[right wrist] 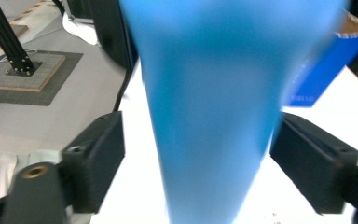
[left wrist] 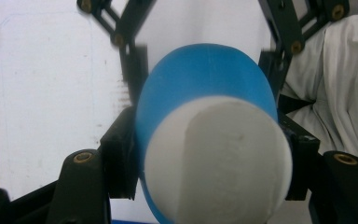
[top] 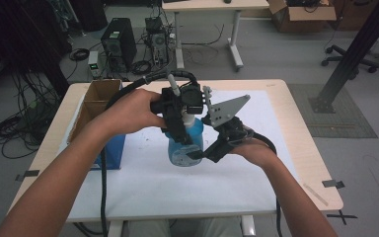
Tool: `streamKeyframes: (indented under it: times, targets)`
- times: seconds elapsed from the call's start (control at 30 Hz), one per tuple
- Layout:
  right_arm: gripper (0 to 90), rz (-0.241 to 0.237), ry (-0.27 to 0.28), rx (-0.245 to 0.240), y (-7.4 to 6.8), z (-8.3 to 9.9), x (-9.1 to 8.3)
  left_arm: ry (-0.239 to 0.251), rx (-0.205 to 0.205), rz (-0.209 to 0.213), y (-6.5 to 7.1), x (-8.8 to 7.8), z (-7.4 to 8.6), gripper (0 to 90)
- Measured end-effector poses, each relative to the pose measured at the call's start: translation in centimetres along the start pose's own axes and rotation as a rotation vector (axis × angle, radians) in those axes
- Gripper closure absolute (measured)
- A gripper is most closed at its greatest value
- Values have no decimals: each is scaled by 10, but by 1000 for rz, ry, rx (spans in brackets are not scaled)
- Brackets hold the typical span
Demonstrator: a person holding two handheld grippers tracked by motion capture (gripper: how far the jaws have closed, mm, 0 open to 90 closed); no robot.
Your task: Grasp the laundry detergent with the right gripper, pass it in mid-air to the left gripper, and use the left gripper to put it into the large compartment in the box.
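At nine o'clock on the table (top: 276,98) stood an open cardboard box (top: 96,106) with a blue side (top: 113,150); white print showed on that blue side in the right gripper view (right wrist: 303,99), too blurred to read. Just right of it, the left gripper (top: 180,131) came down from twelve o'clock onto the blue bottle (top: 185,143), and in its own view its jaws pressed both flanks of the bottle (left wrist: 205,93) just below the white cap (left wrist: 219,163), clamped on it. The bottle was held off the white mat at the table's centre. A pale round label sat on its lower front, its writing too small to make out. From four o'clock the right gripper (top: 212,150) met the bottle's base; its jaws stood apart either side of the blue body (right wrist: 214,116), with gaps showing, so it had not closed. The step looked like a handover or a two-handed hold. The next move would call for the right jaws to close squarely before the left let go.
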State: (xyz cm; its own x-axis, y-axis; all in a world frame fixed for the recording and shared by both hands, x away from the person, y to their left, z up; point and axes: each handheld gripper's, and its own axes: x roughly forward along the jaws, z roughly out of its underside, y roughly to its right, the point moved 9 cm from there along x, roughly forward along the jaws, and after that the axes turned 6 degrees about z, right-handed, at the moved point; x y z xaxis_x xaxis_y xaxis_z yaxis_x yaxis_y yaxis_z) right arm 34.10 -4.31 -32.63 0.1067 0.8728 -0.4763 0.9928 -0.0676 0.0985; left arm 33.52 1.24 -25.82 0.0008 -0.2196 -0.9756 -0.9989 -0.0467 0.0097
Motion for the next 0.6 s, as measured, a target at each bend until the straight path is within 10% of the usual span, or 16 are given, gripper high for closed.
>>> streamKeyframes:
  times: [0.6]
  targets:
    - [29,265,-193,169,40,64,-99,-6,-205,-98,-26,-43,15,379]
